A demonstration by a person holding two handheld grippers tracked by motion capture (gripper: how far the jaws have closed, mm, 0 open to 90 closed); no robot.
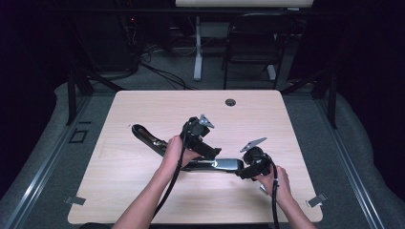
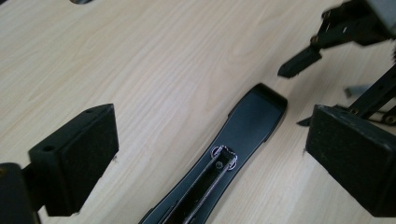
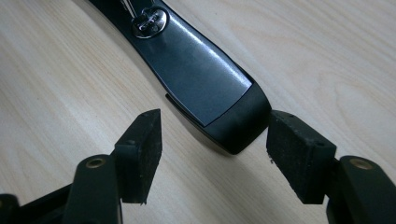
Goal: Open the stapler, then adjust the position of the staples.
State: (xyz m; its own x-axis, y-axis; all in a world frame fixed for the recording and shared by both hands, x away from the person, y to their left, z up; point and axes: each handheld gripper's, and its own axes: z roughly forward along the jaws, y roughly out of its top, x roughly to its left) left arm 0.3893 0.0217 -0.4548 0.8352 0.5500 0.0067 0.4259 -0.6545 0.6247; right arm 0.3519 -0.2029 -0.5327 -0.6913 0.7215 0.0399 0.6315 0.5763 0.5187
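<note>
We see a long black stapler with a chrome top plate [image 1: 224, 164], swung fully open, lying flat on the pale wooden bench [image 1: 143, 107]. In the high view it forms a shallow bent line: one arm runs from its tip at about 10 o'clock near the bench's middle-left down to the hinge under the left hand, and the other arm carries on toward 3 o'clock, ending at the right hand. Its long axis runs roughly left to right across the bench.

Our left hand-held gripper [image 2: 210, 149] hangs above the hinge region, released, its jaws spread wide on either side of the black arm [image 2: 243, 126] without touching it. In the left gripper view that arm points to about 1 o'clock.

Our right hand-held gripper [image 3: 212, 149] sits at the chrome-topped end [image 3: 205, 74], also released; its pads [image 3: 140, 149] stand on either side of the rounded black tip, the right pad just beside it and the left one apart. In the right gripper view the stapler's end points to about 5 o'clock.
</note>
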